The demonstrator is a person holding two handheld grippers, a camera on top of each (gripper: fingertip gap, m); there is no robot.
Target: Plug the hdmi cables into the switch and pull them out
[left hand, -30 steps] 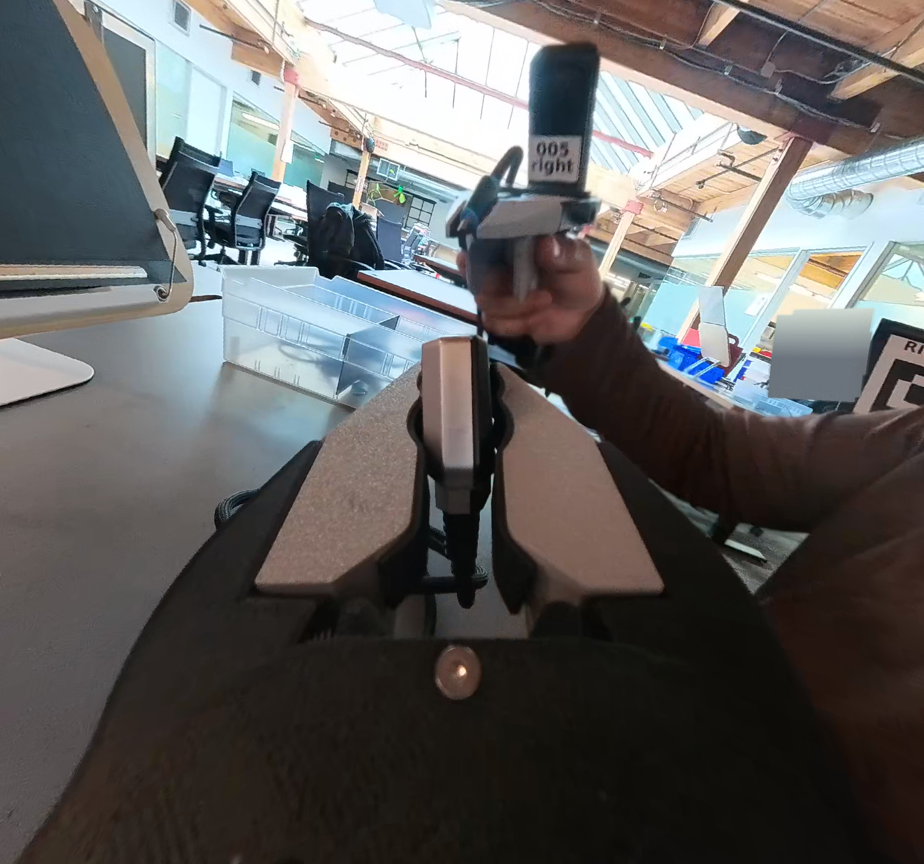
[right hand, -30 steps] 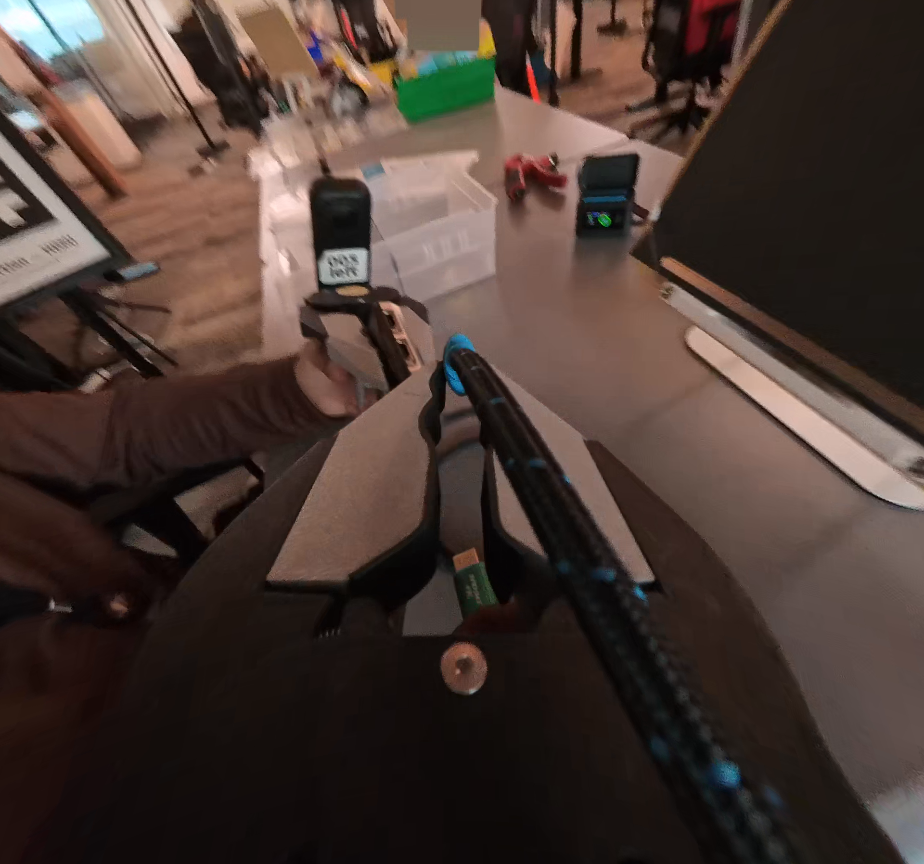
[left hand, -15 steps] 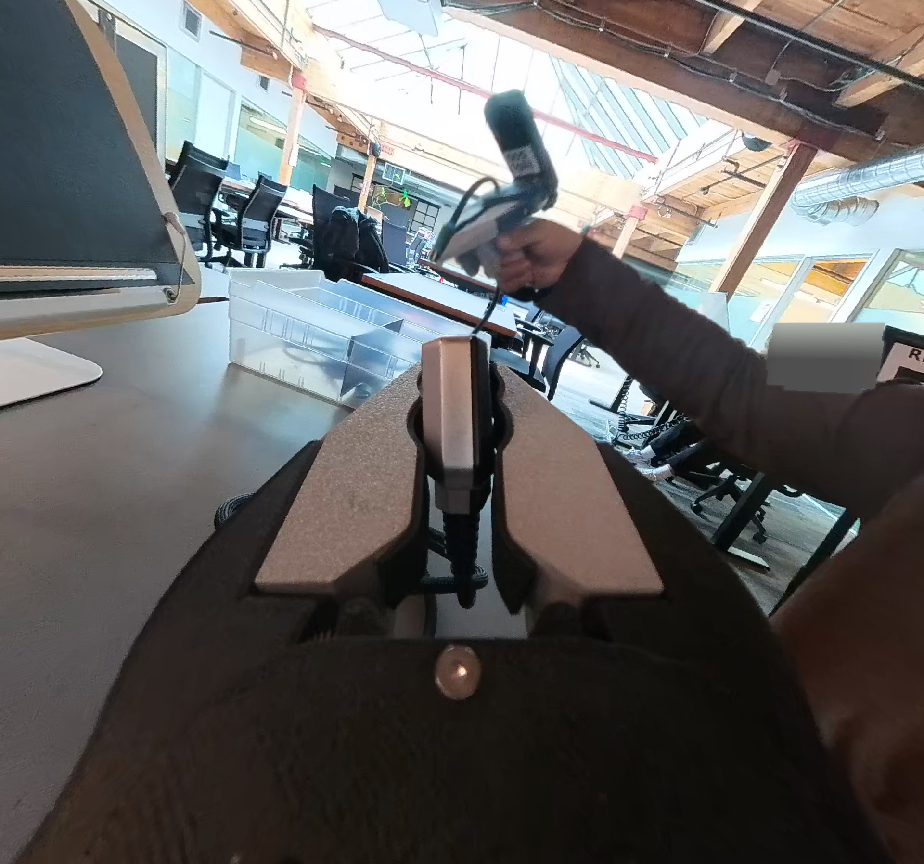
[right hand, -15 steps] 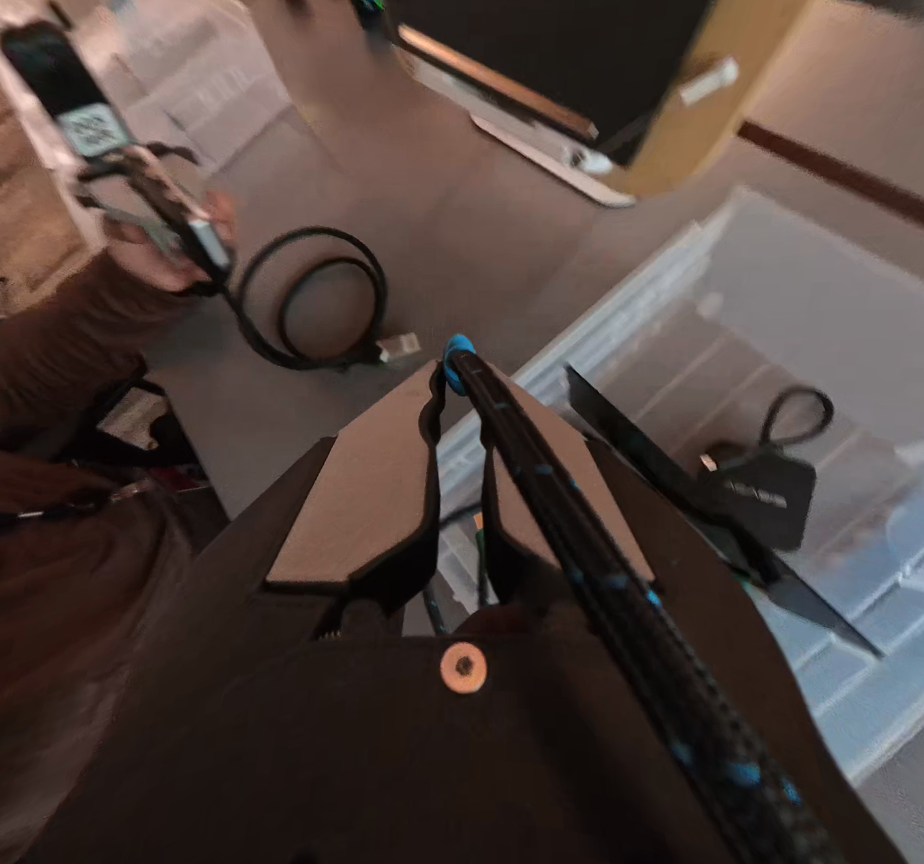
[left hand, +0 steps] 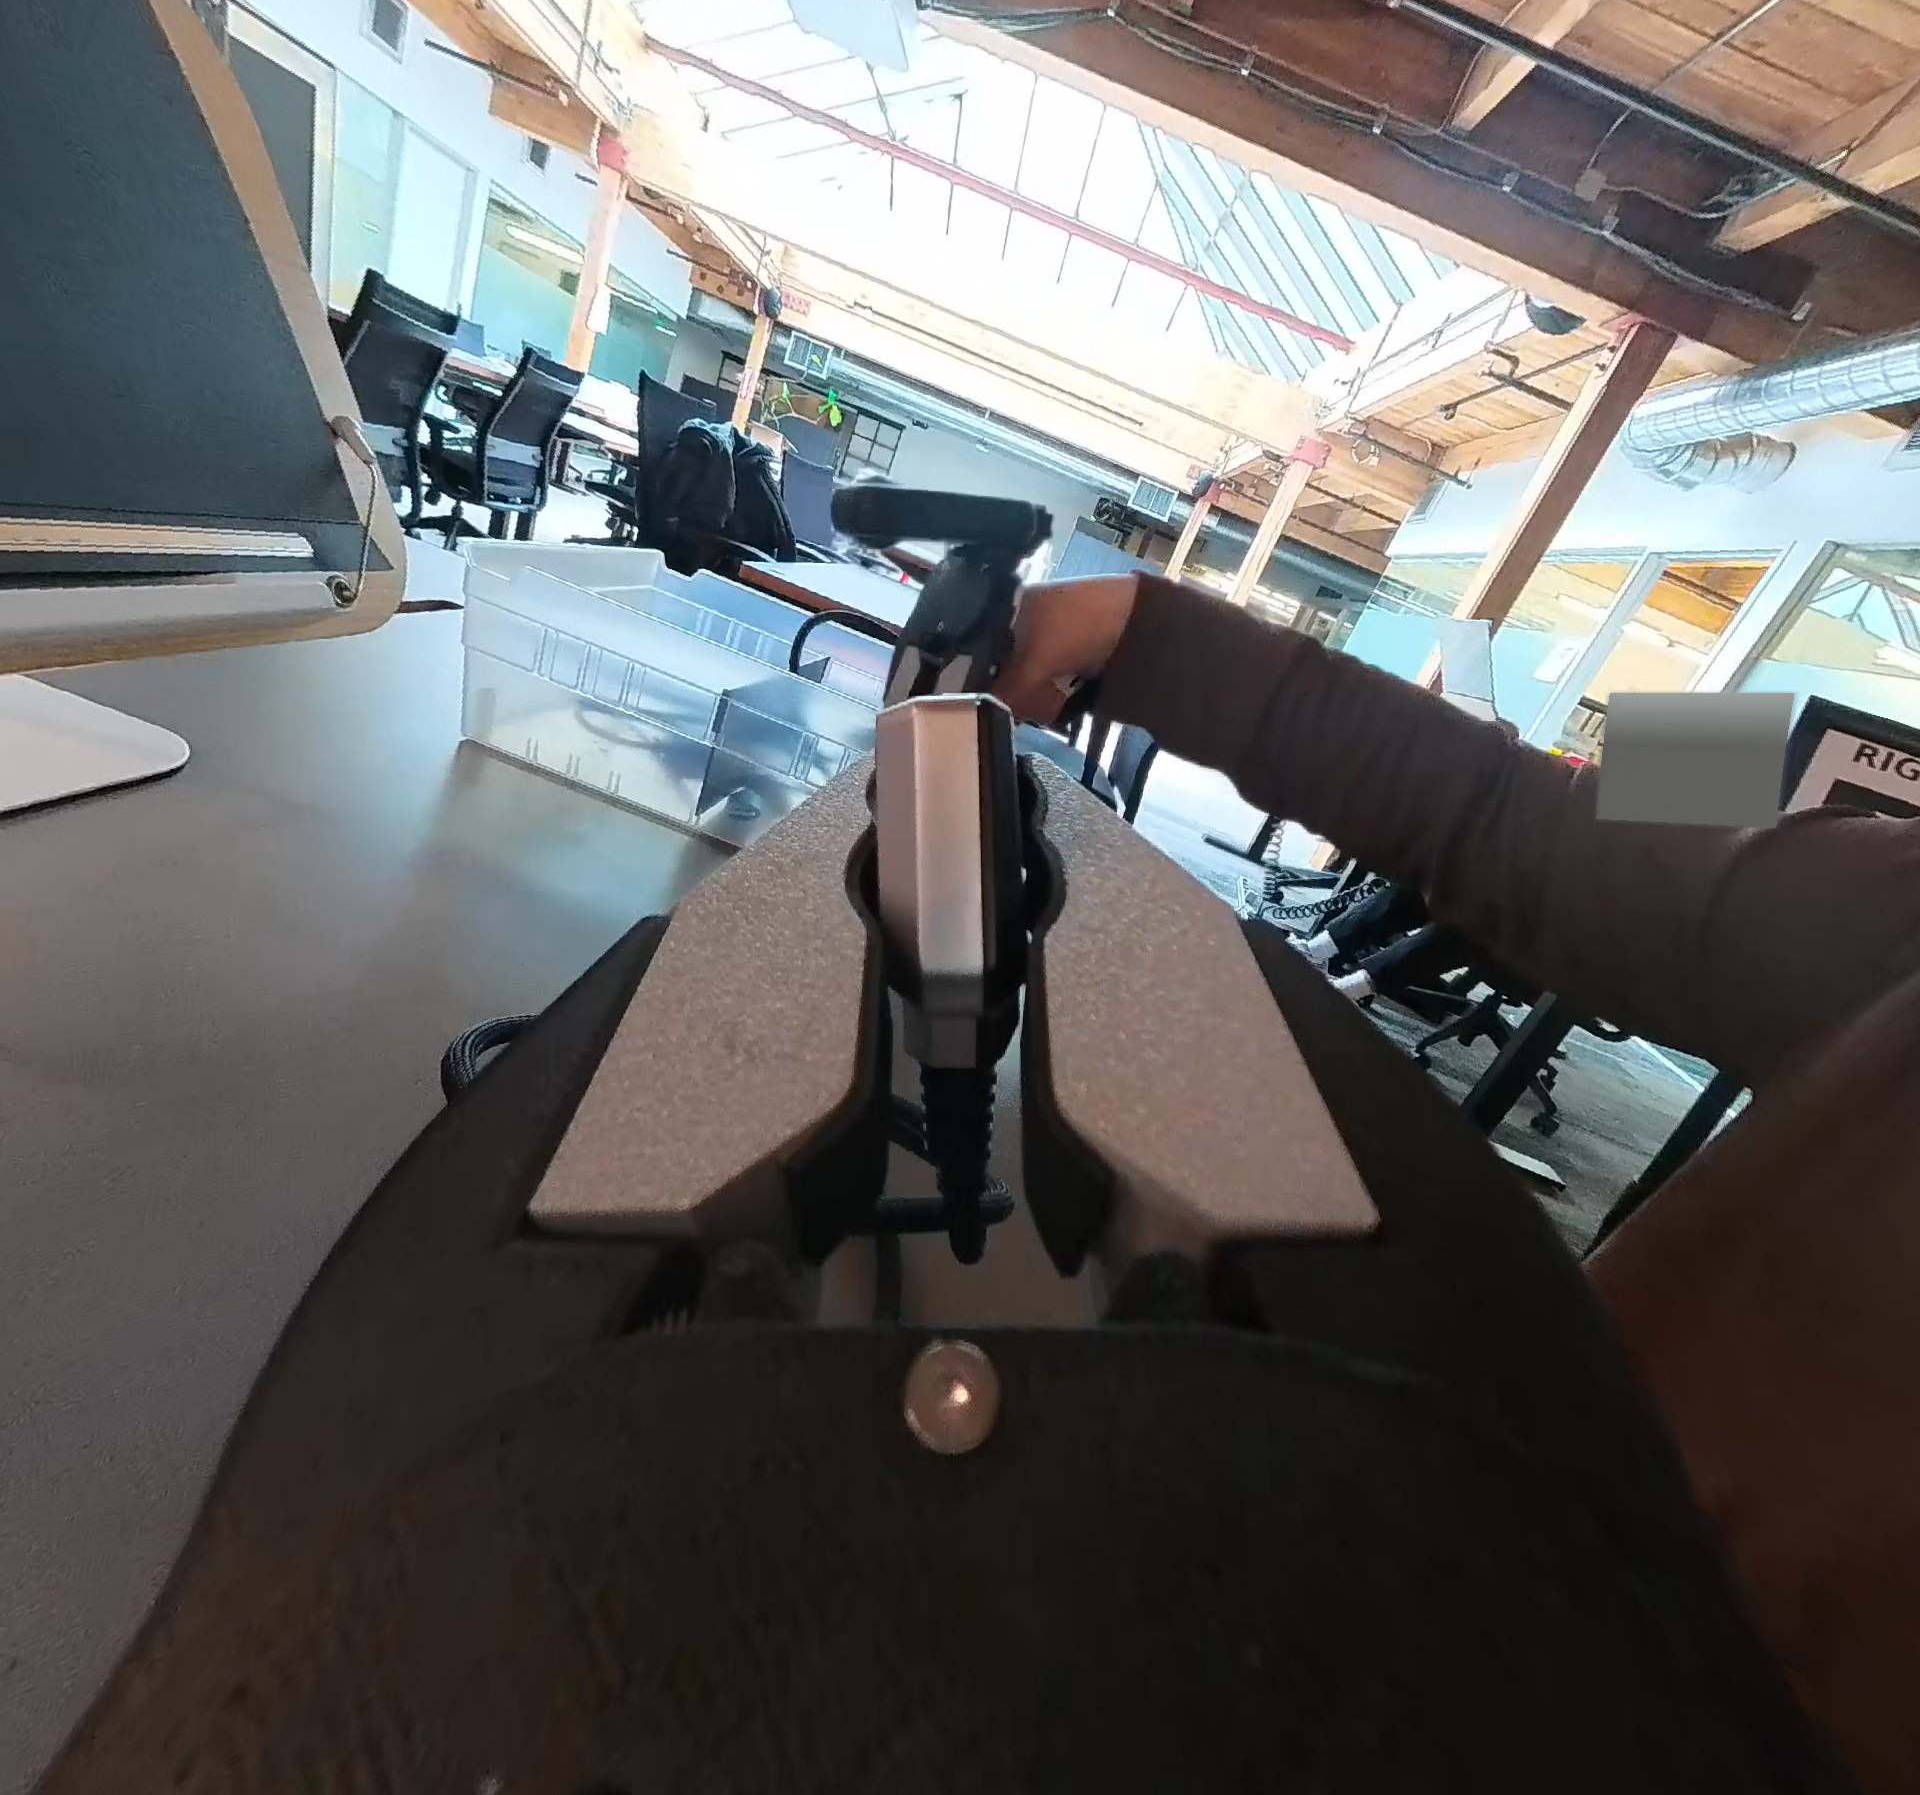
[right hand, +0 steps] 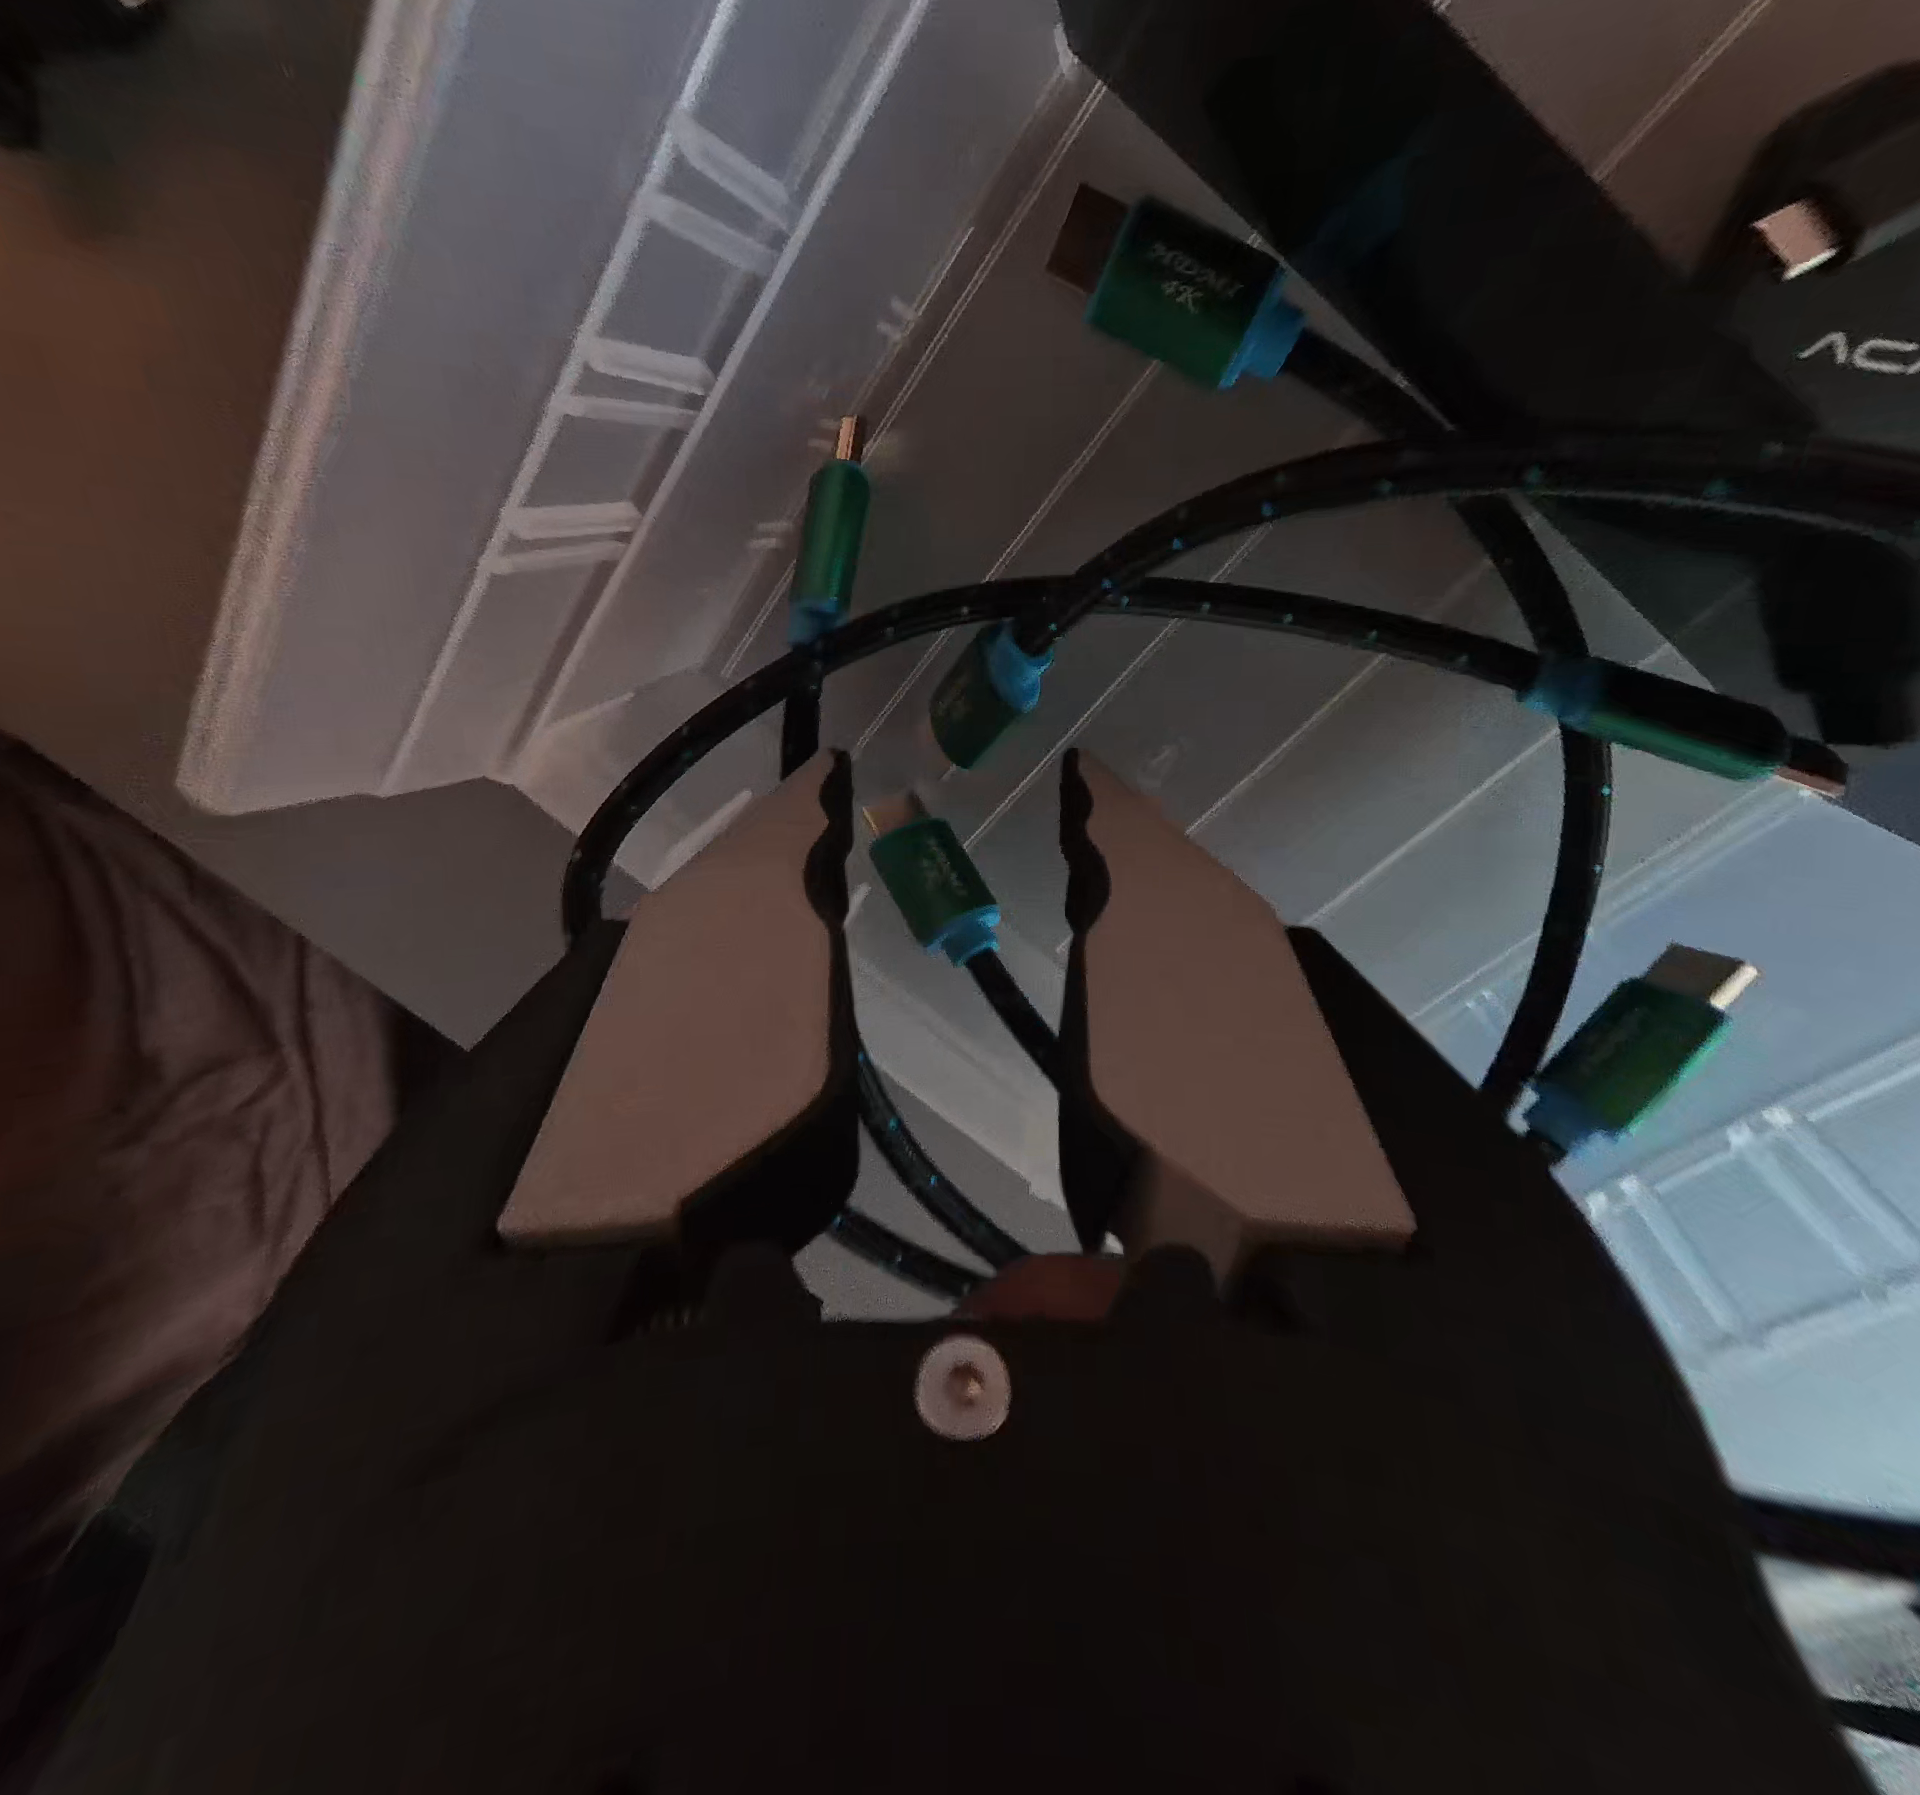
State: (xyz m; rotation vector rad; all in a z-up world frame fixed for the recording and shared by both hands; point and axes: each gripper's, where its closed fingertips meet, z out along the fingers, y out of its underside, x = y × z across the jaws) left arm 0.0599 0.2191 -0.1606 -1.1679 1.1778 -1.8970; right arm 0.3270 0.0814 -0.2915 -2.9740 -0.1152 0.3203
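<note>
Right gripper (right hand: 951, 789) hung over the clear bin (right hand: 582, 311) with its jaws spread apart and gripping nothing; a green-headed plug (right hand: 925, 878) lay loose in the gap between the fingers, no pad pressing on it. Left gripper (left hand: 940, 810) sat low over the dark bench (left hand: 208, 966), clamped on the silver switch (left hand: 930, 841), both pads squeezing its sides, the switch's own black lead running back between the fingers. Large things first: bench, then a monitor (left hand: 135, 291) at the far left, then the divided clear bin just beyond the switch. Inside the bin, several braided black cables (right hand: 1299, 488) with green and blue plugs lay looped over each other, next to a black divider (right hand: 1351, 135) and a small black box (right hand: 1849, 332) at the edge. So all the cables looked to be out of the switch and in the bin. Step in hand, as judged: drop-off or next pick at the bin. To do it well: if releasing, lift straight up so the fingers don't snag the loops. If picking, close on the hard green plug body, not the braid, and choose a plug lying on top. Left should keep the switch steady with its ports facing the incoming plug. Which side the ports face could not be told.
</note>
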